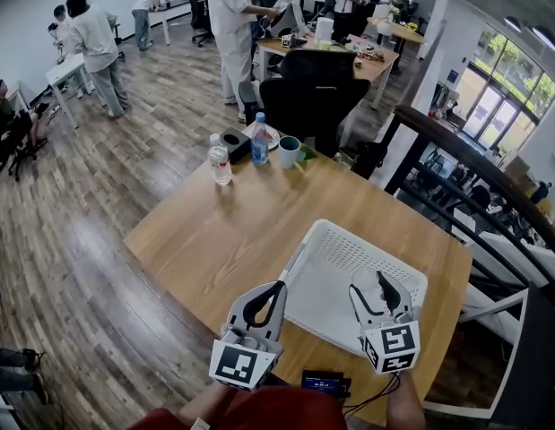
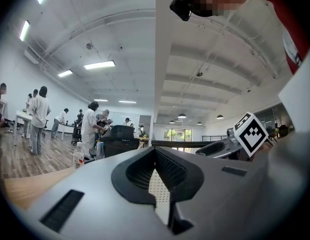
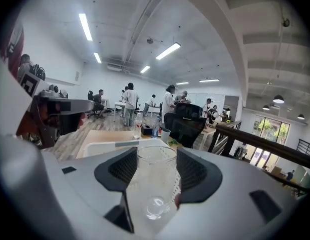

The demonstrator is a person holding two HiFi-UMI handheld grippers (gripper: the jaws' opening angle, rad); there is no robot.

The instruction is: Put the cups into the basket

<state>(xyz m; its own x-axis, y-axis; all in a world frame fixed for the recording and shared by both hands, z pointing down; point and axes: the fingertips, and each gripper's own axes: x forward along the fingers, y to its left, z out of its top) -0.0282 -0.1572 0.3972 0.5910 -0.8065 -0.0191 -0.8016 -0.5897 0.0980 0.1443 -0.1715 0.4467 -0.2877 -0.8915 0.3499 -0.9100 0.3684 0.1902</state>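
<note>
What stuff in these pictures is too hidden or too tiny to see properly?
- Head view: the basket's near side is hidden behind the left gripper and the right gripper.
- Head view: the glass cup is covered by the right gripper's own body.
- Head view: the labels on the clear bottle and the blue bottle are too small to read.

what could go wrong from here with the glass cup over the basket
1. The clear cup is smooth glass, pinched only at its sides by the right tool. It may slip and land hard in the white basket.
2. The left tool, shut and empty, sits close by the basket's near rim. A bump there could shift the basket under the cup.
</note>
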